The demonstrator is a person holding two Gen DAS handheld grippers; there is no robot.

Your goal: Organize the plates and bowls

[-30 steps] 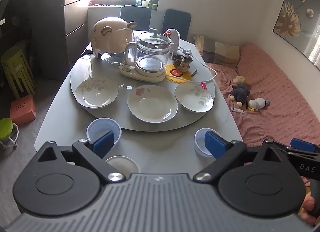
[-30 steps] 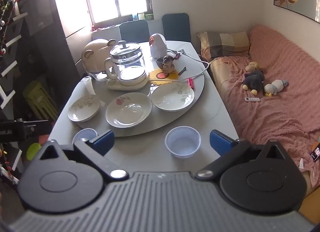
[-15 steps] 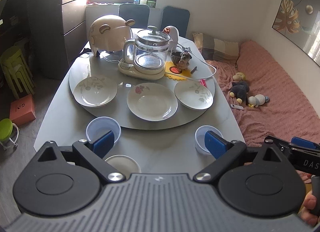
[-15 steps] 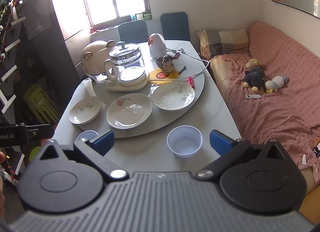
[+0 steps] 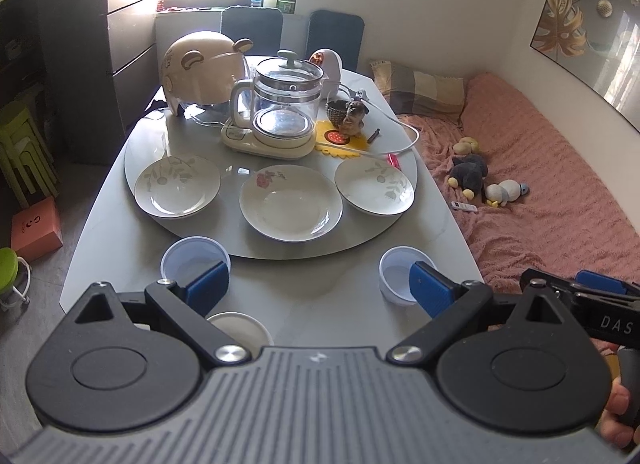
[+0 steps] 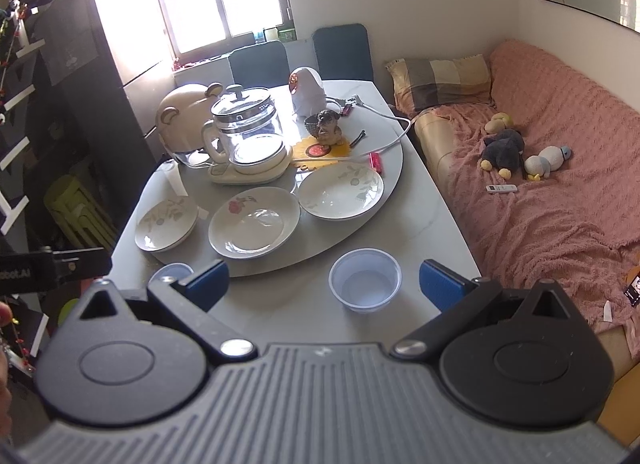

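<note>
Both grippers hover above the near table edge, fingers spread wide, holding nothing: left gripper [image 5: 318,290], right gripper [image 6: 324,284]. Three plates [image 5: 291,201] lie side by side on the turntable [image 5: 404,219]; two translucent bowls [image 6: 365,280] and a white bowl [image 5: 240,328] sit on the table. Step — approach, nothing gathered yet. Next likely calls for closing on a rim. The white bowl is half hidden behind the left gripper's body — its shape is unclear.
</note>
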